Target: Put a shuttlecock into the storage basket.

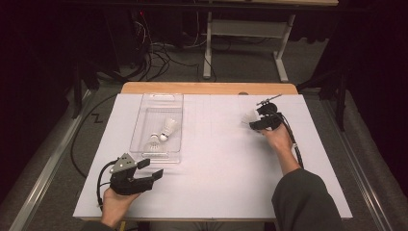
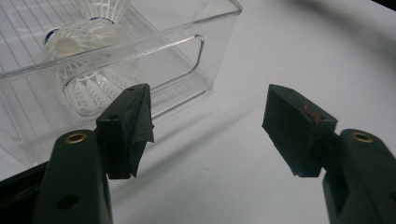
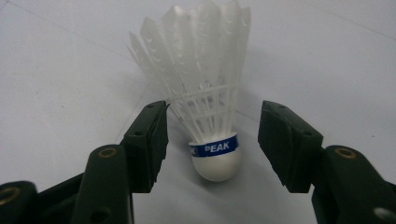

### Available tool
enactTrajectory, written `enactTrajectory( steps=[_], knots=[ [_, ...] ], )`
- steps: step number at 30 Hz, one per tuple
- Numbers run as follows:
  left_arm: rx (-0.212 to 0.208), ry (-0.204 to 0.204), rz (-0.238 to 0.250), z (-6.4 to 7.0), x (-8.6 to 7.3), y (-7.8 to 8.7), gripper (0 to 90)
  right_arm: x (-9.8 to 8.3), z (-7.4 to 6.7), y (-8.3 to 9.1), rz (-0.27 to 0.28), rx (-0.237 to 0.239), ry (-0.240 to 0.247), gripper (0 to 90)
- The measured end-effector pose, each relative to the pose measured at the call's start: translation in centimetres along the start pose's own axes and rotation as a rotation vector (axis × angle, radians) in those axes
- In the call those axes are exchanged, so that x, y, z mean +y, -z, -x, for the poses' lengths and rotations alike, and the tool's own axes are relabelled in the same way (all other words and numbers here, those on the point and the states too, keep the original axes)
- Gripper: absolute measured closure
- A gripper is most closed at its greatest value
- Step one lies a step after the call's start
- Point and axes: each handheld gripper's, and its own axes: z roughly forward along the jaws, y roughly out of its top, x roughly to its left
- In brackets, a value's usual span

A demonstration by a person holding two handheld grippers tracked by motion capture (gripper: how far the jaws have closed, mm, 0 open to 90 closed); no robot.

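The right tongs (image 3: 212, 140) stand half-wide around a shuttlecock (image 3: 210, 102), gaps either side. The left tongs (image 2: 208, 126) gape wide, beside the clear bin (image 2: 219, 28) corner, bare tabletop (image 2: 280, 56) ahead.

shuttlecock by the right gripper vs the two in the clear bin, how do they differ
The loose shuttlecock lies on the bare white table, with the right gripper open around its cork; the two binned shuttlecocks sit inside the clear bin. The loose one lies alone; the binned pair lie close together. The loose one is at the table's right, the pair at its left, near the open left gripper. All three are white-feathered with a blue band.
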Motion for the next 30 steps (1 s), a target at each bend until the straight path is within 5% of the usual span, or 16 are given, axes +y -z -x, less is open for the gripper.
enactTrajectory(
  steps=[30],
  knots=[
    [0.008, -0.006, -0.004, -0.01, 0.04, -0.04, 33.8, -0.16, -0.97, -0.83, -0.051, 0.008, 0.021, 65.3]
  ],
)
